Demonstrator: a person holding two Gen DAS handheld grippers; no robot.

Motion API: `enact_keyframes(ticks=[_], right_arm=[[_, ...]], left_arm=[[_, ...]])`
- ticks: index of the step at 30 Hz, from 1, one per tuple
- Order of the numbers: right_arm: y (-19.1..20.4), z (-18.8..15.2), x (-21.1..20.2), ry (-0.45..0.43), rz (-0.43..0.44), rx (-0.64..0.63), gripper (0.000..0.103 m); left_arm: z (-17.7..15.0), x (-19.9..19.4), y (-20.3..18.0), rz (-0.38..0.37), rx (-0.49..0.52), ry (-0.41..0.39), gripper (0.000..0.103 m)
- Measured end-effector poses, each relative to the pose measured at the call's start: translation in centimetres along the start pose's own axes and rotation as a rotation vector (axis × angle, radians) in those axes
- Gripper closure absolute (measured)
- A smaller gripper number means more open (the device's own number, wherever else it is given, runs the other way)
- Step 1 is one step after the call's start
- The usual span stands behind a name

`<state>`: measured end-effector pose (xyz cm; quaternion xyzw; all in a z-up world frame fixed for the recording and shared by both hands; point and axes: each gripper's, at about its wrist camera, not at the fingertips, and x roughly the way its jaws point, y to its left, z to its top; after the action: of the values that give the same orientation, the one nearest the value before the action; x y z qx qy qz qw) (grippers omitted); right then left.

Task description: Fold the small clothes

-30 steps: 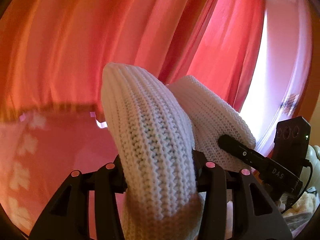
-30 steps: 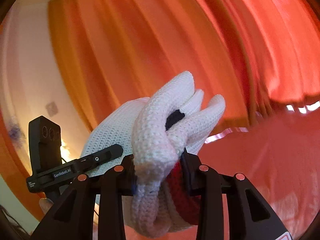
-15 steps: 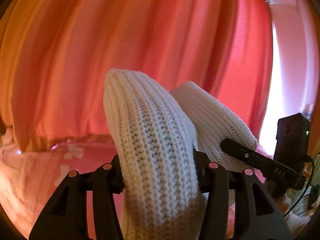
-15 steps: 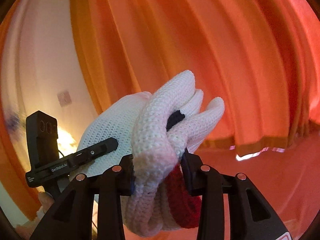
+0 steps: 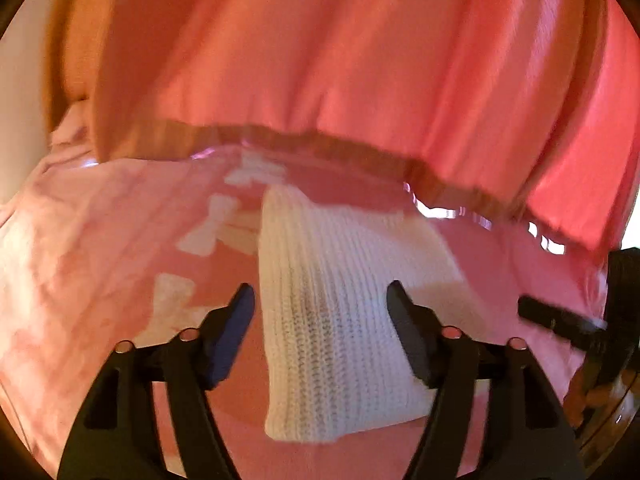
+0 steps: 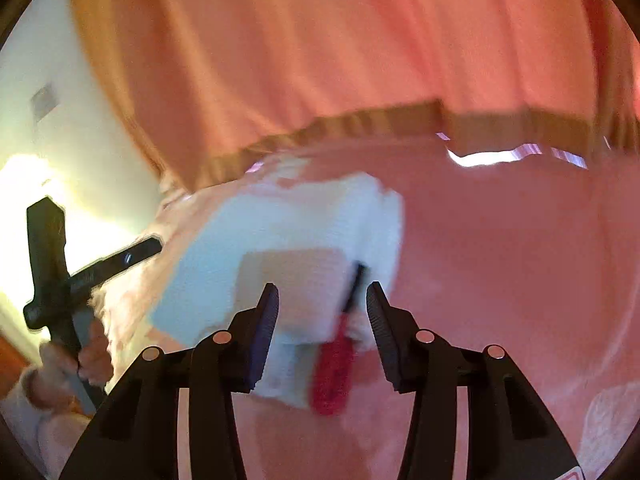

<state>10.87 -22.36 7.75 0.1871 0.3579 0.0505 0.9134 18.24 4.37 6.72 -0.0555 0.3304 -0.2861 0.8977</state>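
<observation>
Left gripper (image 5: 320, 304) wide open, holding nothing; right gripper (image 6: 322, 300) likewise. White knit garment (image 5: 340, 320) lies on the pink bed (image 5: 80, 280). Regrip one edge squarely before folding, avoid bunching.

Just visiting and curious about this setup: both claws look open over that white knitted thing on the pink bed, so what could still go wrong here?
The white knit garment lies between the open left gripper fingers; pulling back carelessly might snag the loose knit and undo the fold. By the right gripper, a red edge pokes out, so that side may look untidy. The pink bedspread is soft, so the bundle could slump.
</observation>
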Motion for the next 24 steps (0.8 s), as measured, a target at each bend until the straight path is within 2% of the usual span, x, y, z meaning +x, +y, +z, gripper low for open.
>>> enact_keyframes(ticks=[1, 3, 5, 8, 10, 11, 12, 13, 14, 16, 18, 19, 20, 21, 24], right_arm=[[1.4, 0.4, -0.1, 0.004, 0.021, -0.035, 0.059], [3.1, 0.7, 0.7, 0.035, 0.027, -0.076, 0.060], [3.6, 0.4, 2.3, 0.069, -0.035, -0.093, 0.059], [1.8, -0.5, 3.1, 0.096, -0.071, -0.007, 0.051], [0.2, -1.4, 3.8, 0.122, -0.038, 0.054, 0.051], [0.0, -1.6, 4.1, 0.135, -0.020, 0.073, 0.053], [-0.4, -1.8, 4.7, 0.150, -0.003, 0.088, 0.067], [-0.6, -2.0, 5.4, 0.161, 0.020, 0.100, 0.071], [-0.6, -2.0, 6.0, 0.170, 0.016, 0.095, 0.078], [0.0, -1.3, 5.8, 0.148, -0.009, 0.045, 0.082], [1.2, 0.2, 3.8, 0.072, -0.029, -0.020, 0.083], [2.0, 1.5, 2.0, 0.018, -0.033, -0.055, 0.083], [2.2, 2.0, 1.3, 0.001, -0.038, -0.069, 0.082], [2.2, 2.1, 1.1, 0.010, -0.042, -0.092, 0.080], [0.3, 0.3, 5.2, 0.172, -0.103, -0.092, 0.077]], left_arm=[[0.4, -0.6, -0.5, -0.025, -0.009, -0.005, 0.036], [0.9, -0.2, -1.7, -0.003, 0.008, 0.014, 0.034], [0.9, 1.5, -2.1, 0.051, 0.026, 0.073, 0.032], [-0.2, 3.0, -0.8, 0.075, -0.019, 0.119, 0.020], [-1.1, 4.5, 0.7, 0.050, -0.075, 0.181, 0.020], [-1.6, 5.2, 1.4, 0.029, -0.100, 0.216, 0.023], [-2.1, 6.1, 1.9, 0.009, -0.127, 0.257, 0.029], [-2.4, 6.7, 2.2, -0.006, -0.140, 0.287, 0.042], [-2.6, 7.1, 2.3, -0.003, -0.147, 0.307, 0.045], [-2.4, 6.9, 2.3, -0.003, -0.160, 0.301, 0.051], [-1.9, 5.8, 2.2, -0.029, -0.187, 0.278, 0.051], [-1.7, 5.3, 2.0, -0.034, -0.190, 0.269, 0.050], [-1.7, 5.2, 1.9, -0.030, -0.185, 0.266, 0.044], [-1.7, 5.3, 1.9, -0.028, -0.180, 0.267, 0.043], [-2.3, 6.4, 1.5, 0.029, -0.141, 0.305, 0.037]])
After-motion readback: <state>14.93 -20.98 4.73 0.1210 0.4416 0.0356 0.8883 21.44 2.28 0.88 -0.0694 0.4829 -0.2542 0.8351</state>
